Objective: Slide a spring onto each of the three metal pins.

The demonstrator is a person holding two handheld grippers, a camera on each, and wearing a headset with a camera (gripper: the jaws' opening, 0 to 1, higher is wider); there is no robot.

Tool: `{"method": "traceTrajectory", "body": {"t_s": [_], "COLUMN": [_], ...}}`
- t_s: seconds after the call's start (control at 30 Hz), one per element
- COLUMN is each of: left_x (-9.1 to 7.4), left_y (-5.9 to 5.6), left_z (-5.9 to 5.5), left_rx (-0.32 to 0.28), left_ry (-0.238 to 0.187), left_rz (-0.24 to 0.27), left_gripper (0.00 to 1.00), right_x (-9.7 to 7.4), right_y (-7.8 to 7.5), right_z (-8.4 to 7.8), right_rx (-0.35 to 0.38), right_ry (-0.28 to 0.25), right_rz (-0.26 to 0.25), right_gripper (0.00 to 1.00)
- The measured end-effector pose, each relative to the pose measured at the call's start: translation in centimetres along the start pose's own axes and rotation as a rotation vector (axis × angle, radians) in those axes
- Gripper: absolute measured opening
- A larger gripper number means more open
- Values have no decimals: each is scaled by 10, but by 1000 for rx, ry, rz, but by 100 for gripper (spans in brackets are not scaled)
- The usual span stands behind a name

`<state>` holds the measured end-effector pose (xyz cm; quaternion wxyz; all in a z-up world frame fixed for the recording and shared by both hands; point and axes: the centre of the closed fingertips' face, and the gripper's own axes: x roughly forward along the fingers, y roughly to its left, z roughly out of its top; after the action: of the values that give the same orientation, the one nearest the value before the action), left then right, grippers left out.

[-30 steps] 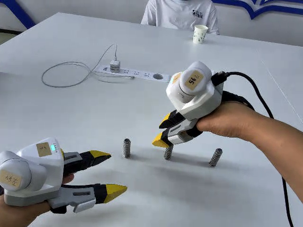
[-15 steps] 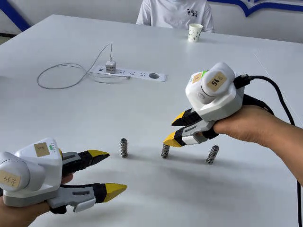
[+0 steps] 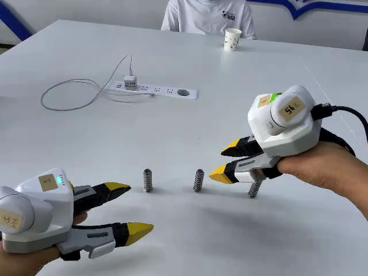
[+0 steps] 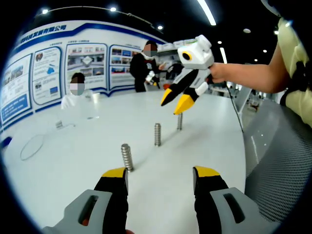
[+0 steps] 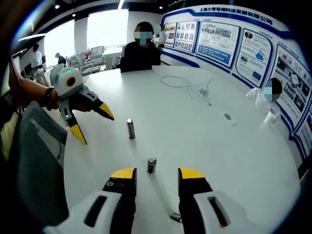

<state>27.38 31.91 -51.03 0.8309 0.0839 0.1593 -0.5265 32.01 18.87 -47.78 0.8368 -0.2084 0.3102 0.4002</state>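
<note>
Springs, three of them, stand in a row on the white tabletop (image 3: 172, 132) between the two hand-held grippers. The left hand-held gripper (image 3: 131, 208) is held low over the tabletop, its yellow-tipped jaws spread wide with nothing between them. The first spring (image 3: 148, 180) stands upright just ahead of that gripper's upper jaw tip, apart from it. The middle spring (image 3: 199, 180) stands upright further along the row, just beside the lower jaw tip of the right hand-held gripper (image 3: 223, 163) and clear of it. The right hand-held gripper hovers above the tabletop with its jaws parted and empty, tips aimed toward the left hand-held gripper. The third spring (image 3: 253, 188) leans a little and sits right under the right gripper's lower jaw. Its top is hidden behind the jaw, so I cannot tell whether they touch.

In the right gripper view the third spring lies low between the jaw bases. The middle spring is just ahead of the gap between the tips, and the first spring is further on, near the left gripper. Whether pins run inside the coils cannot be made out.

Well beyond both grippers lie a power strip (image 3: 152, 90) with a charger (image 3: 130, 81) plugged in and a paper cup (image 3: 232, 39). A person (image 3: 207, 14) in a white shirt sits at the far edge.
</note>
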Motion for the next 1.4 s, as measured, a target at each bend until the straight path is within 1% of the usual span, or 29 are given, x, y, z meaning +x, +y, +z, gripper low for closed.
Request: {"method": "traceTrajectory", "body": {"t_s": [0.13,0.3,0.6,0.7,0.83,0.9,0.97,1.13,1.4], "left_x": [0,0,0,0,0,0,0,-2,-2], "left_y": [0,0,1,0,0,-1,-1,0,-1], "left_z": [0,1,1,2,1,1,1,0,-1], "left_rx": [-2,-4,-7,-7,-8,-8,-8,-9,-15], "left_ry": [0,-2,-4,-5,-3,-2,-1,3,3], "left_rz": [0,0,0,-1,0,-1,-1,2,7], "left_gripper": [55,55,56,56,56,57,57,57,57], "right_x": [-8,-17,-32,-38,-43,-46,-49,-53,-58], "right_y": [1,-2,-4,-5,-7,-8,-10,-13,-11], "right_z": [-3,-7,-18,-24,-32,-36,-40,-54,-74], "right_rx": [23,49,83,109,124,130,149,165,195], "right_ry": [-27,-67,-100,-115,-124,-139,-151,-156,-172], "right_rz": [-16,-40,-78,-92,-106,-117,-119,-130,-128], "right_gripper": [35,36,40,41,42,42,43,46,50]}}
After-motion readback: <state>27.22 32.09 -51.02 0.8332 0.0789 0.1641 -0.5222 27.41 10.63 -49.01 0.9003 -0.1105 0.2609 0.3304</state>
